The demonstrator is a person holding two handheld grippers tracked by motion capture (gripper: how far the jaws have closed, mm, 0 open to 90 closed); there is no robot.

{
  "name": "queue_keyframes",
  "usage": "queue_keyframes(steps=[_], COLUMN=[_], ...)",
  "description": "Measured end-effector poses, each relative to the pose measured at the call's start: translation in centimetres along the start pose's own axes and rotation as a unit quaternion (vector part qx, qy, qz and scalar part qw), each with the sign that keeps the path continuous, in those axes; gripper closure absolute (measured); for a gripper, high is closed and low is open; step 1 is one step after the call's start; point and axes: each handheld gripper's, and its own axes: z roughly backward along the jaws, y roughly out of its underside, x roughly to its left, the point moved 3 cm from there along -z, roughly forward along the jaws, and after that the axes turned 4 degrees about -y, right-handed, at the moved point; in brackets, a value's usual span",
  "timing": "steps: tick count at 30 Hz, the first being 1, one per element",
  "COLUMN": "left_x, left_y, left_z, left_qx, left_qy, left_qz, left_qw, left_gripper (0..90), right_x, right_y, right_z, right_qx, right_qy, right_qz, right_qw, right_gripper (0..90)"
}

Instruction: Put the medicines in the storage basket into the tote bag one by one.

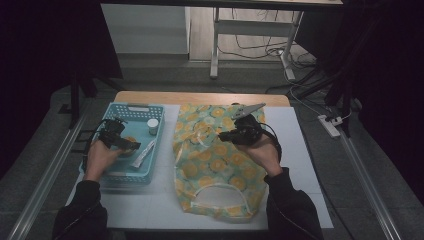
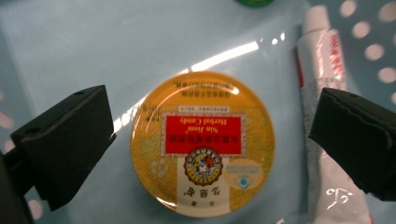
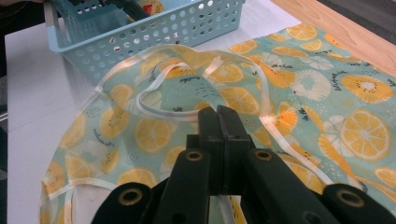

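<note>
Since your left gripper (image 2: 210, 140) hangs wide open with the candy tin (image 2: 203, 144) dead-centre between its jaws, just close; your right gripper (image 3: 218, 121) is pinched shut on the fruit-print bag (image 3: 154, 130).

Pretty dim room, grey floor (image 1: 165, 75) all around. The worktop (image 1: 200, 97) is wood-edged with a white sheet on top. At 12 o'clock there's a white-legged desk (image 1: 216, 45) with cables (image 1: 260, 50) tangled underneath, and a power strip (image 1: 330, 125) sits at 3 o'clock.
</note>
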Motion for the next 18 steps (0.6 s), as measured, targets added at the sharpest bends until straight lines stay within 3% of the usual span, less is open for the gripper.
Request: queue_keyframes(steps=[10,14,18], left_x=[0.06,-0.14,-0.18], left_y=[0.12,0.14,0.1], left_z=[-0.95,-0.89,-0.82], left_qx=[0.05,0.051,0.054], left_qy=[-0.016,-0.018,-0.021], left_qz=[0.006,0.001,0.002], left_qw=[0.9986,0.9985,0.9983], left_gripper=[4.9,19.4,20.0], right_x=[0.0,-0.02,-0.03], right_y=[0.02,0.04,0.04], right_z=[-0.02,-0.06,-0.03], right_qx=[0.001,0.001,0.001], right_qy=[-0.001,-0.001,-0.001], right_qz=[-0.001,-0.002,-0.003], right_qw=[1.0,1.0,1.0], right_gripper=[90.0,90.0,90.0])
